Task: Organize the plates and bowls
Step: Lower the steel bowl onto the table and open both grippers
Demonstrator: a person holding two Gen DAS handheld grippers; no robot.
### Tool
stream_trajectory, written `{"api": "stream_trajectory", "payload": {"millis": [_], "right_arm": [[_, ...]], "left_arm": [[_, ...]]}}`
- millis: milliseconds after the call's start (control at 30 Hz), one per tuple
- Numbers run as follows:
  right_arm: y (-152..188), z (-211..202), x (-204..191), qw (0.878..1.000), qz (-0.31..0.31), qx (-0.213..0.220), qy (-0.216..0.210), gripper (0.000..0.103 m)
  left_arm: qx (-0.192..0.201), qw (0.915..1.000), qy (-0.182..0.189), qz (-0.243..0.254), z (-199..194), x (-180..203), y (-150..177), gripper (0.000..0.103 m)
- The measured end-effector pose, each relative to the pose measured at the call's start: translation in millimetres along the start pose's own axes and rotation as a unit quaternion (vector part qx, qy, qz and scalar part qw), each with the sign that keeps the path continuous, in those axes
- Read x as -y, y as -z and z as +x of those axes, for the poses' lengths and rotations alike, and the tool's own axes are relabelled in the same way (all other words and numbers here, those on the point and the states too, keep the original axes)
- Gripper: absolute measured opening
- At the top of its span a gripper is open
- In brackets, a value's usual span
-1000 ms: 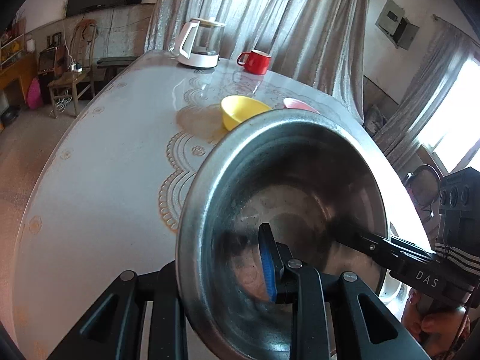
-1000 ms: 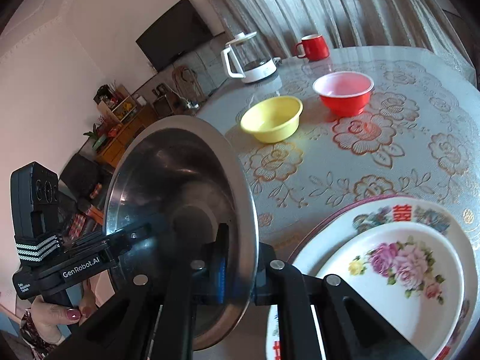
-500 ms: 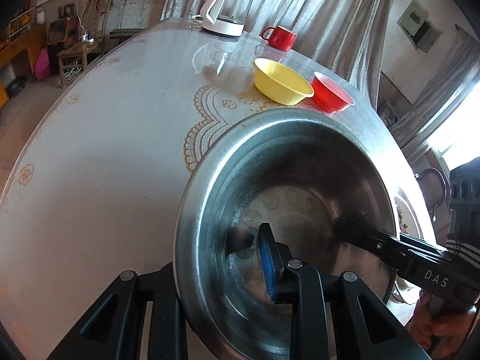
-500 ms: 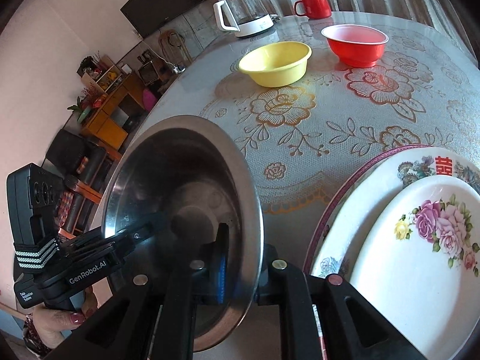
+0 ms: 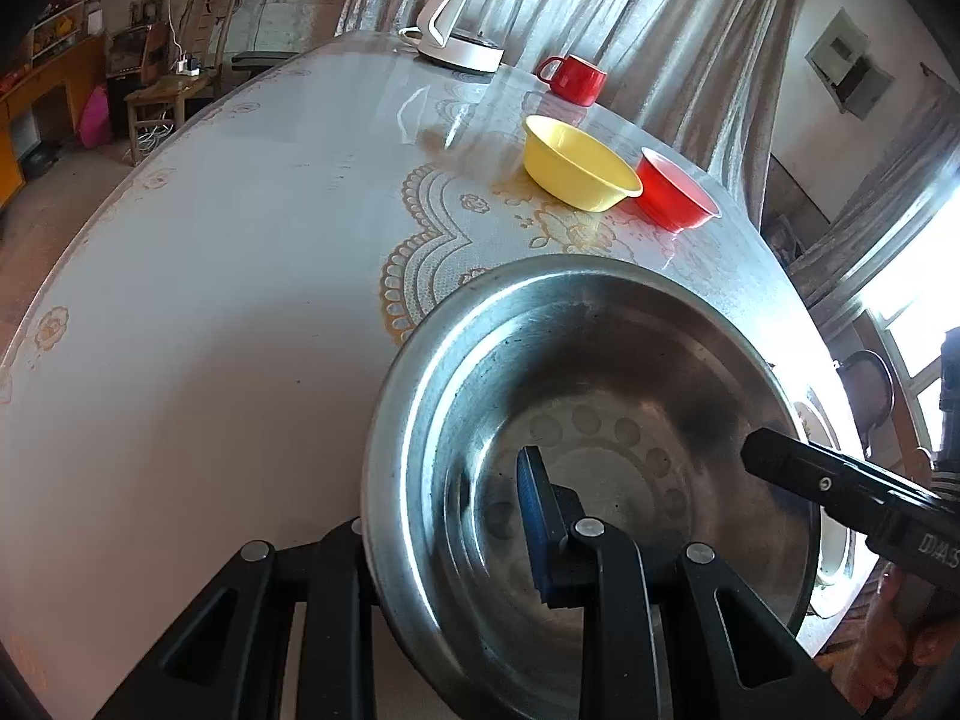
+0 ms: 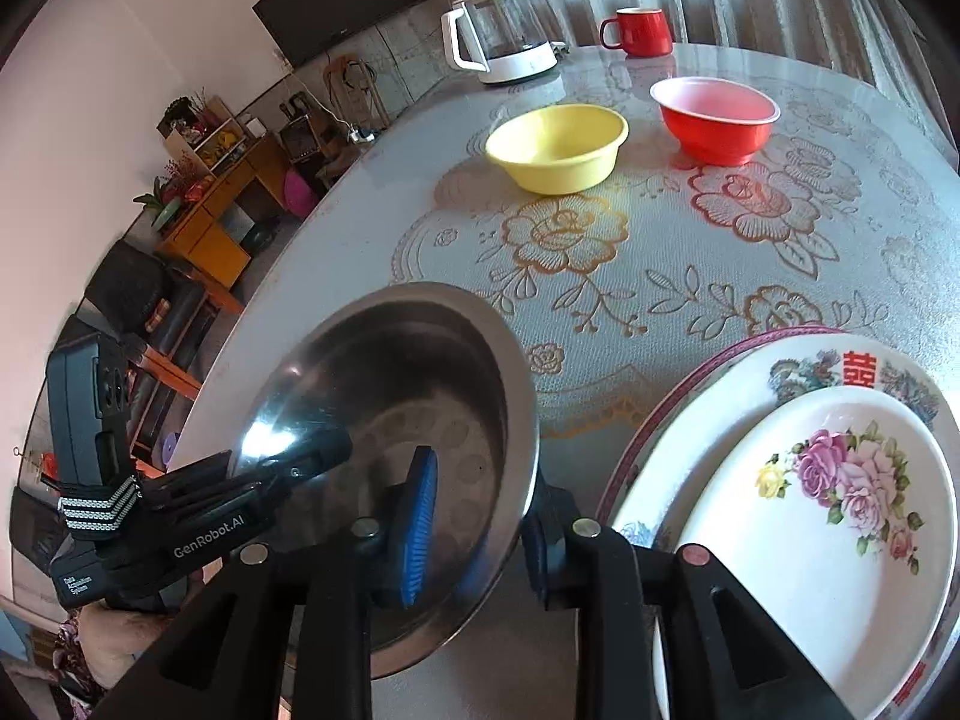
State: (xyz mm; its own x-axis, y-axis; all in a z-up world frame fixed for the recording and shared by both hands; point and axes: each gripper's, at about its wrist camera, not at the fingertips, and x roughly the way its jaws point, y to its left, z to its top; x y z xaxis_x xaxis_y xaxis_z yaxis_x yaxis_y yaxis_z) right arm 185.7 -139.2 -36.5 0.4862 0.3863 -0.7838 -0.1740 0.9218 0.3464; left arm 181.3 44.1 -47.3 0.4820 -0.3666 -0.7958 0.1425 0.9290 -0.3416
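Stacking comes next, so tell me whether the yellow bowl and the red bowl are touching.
Apart. The right wrist view shows bare tablecloth between the yellow bowl and the red bowl.

Shiny steel bowl [image 5: 600, 372], glossy plastic-covered lace tablecloth [image 5: 210, 300].

We see the steel basin [image 6: 414, 396] lower than a second ago, tipped flatter and down near the tabletop [image 6: 660, 252] beside the stacked flowered plates [image 6: 828, 480]. The right tool [image 6: 480, 531], clamped on the basin rim before, now has its jaws opening, blue pad [image 6: 420, 525] standing clear of the rim that sits between them. The yellow bowl [image 5: 576, 163] and red bowl [image 5: 675, 195] now show fully above the basin in the left view.
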Motion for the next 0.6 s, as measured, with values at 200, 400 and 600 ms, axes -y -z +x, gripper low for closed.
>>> {"api": "stream_trajectory", "payload": {"millis": [200, 400, 600], "right_arm": [[-3.9, -26.1, 7.2, 0.999, 0.014, 0.034, -0.007, 0.028], [-5.3, -53.5, 14.8, 0.996, 0.018, 0.083, -0.024, 0.028], [-3.4, -51.1, 18.6, 0.996, 0.027, 0.082, -0.031, 0.028]], "left_arm": [[0.004, 0.9999, -0.008, 0.007, -3.2, -0.7, 5.2, 0.026], [0.007, 0.9999, -0.016, 0.000, -4.3, -2.3, 6.2, 0.026], [0.007, 0.9998, -0.019, 0.000, -8.3, -2.0, 10.9, 0.027]]}}
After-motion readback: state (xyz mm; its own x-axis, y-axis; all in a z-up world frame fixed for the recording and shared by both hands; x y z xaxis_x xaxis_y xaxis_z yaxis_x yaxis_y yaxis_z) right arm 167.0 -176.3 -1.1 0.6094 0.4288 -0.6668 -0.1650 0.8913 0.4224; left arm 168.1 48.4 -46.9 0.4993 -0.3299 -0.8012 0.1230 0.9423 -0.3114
